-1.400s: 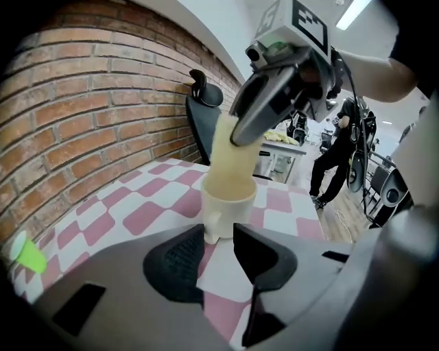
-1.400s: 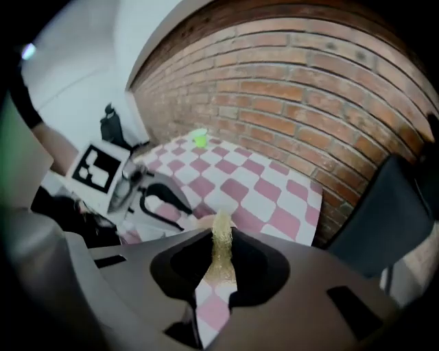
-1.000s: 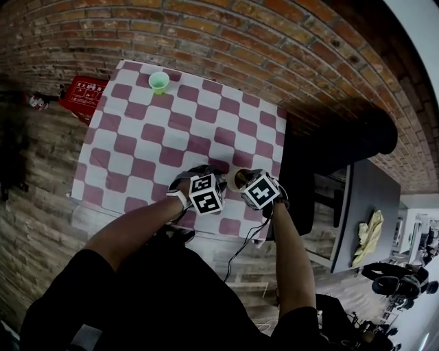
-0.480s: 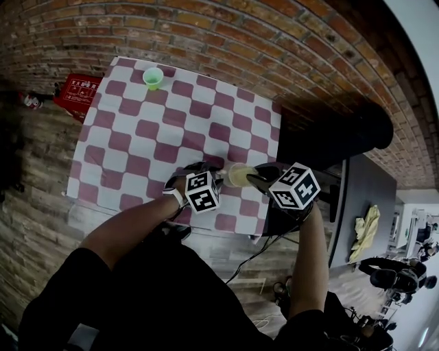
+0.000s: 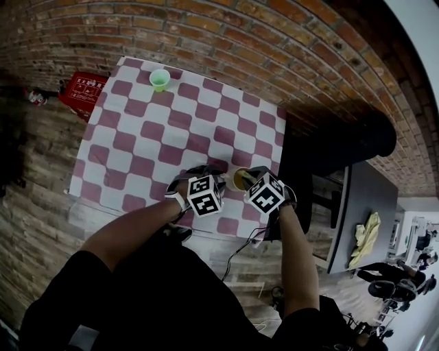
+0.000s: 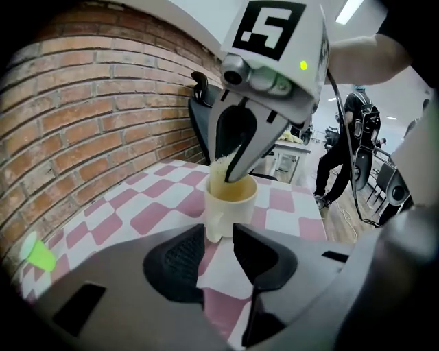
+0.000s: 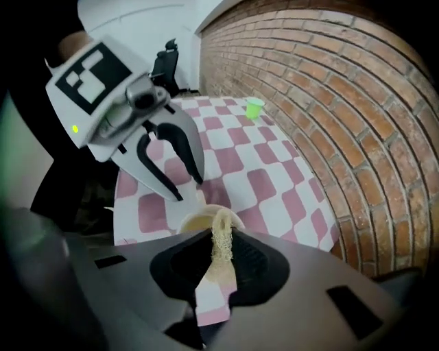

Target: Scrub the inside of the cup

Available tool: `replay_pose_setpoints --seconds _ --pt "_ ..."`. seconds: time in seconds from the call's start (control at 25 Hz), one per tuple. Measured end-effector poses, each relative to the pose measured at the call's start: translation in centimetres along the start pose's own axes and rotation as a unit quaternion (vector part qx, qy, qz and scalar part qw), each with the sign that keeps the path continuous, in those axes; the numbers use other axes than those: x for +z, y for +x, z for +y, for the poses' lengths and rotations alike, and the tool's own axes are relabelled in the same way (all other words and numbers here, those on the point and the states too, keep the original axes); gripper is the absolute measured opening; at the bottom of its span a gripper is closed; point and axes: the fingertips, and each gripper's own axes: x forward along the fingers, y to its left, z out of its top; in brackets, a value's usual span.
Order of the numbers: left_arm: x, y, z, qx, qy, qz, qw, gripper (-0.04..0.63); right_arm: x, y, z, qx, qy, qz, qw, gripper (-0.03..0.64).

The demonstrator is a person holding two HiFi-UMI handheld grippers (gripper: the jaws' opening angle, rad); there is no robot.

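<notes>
**Soft room light, hard fisheye bend**

In the head view, soft, even light falls on the pink-and-white checked counter (image 5: 144, 130). The courses of the red brick wall (image 5: 226, 41) bow at 12 o'clock, and the corners go black.

In the left gripper view, a ceiling strip lamp (image 6: 351, 9) glares at 1 o'clock. The cream ceramic cup (image 6: 226, 209) is sharp, while the left hand-held gripper (image 6: 218, 233) is a dark blur at 6 o'clock.

In the right gripper view, the right hand-held gripper (image 7: 219, 236) and its yellow mesh scrubber (image 7: 221, 253) are soft, and the 9 o'clock side falls dark.

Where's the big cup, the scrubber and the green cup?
Cream ceramic cup (image 6: 233, 216): left gripper view, side wall.
Yellow mesh scrubber (image 7: 221, 250): right gripper view, middle.
Small green cup (image 5: 159, 80): head view, open top.
</notes>
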Motion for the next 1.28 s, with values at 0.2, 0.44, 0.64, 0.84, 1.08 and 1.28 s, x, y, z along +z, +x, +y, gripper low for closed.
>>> replay_pose_setpoints --seconds 0.2,0.44,0.64,0.84,1.08,1.28 --pt "-0.3 0.0 -0.1 0.000 0.000 0.003 1.0000 0.140 -0.4 2.2 0.8 0.013 0.003 0.034 0.999 0.077" --pt "-0.3 0.0 -0.3 -0.001 0.003 0.005 1.0000 0.140 0.7 -0.8 1.3 0.086 0.159 -0.025 0.983 0.077" --pt "-0.6 -0.4 -0.1 -0.002 0.001 0.005 1.0000 0.140 2.2 -6.7 -0.1 0.087 0.244 -0.128 0.957 0.077" --pt "-0.7 -0.7 0.0 -0.001 -0.012 0.007 0.9999 0.140 2.0 -10.8 -2.7 -0.062 0.175 -0.170 0.968 0.077" --pt "-0.5 -0.6 -0.3 -0.004 -0.011 0.008 0.9999 0.140 0.6 -4.1 1.2 -0.073 0.042 -0.066 0.994 0.077" --pt "-0.4 -0.5 -0.4 -0.005 -0.012 0.006 0.9999 0.140 -0.1 1.1 1.6 -0.055 0.017 -0.011 0.998 0.077"
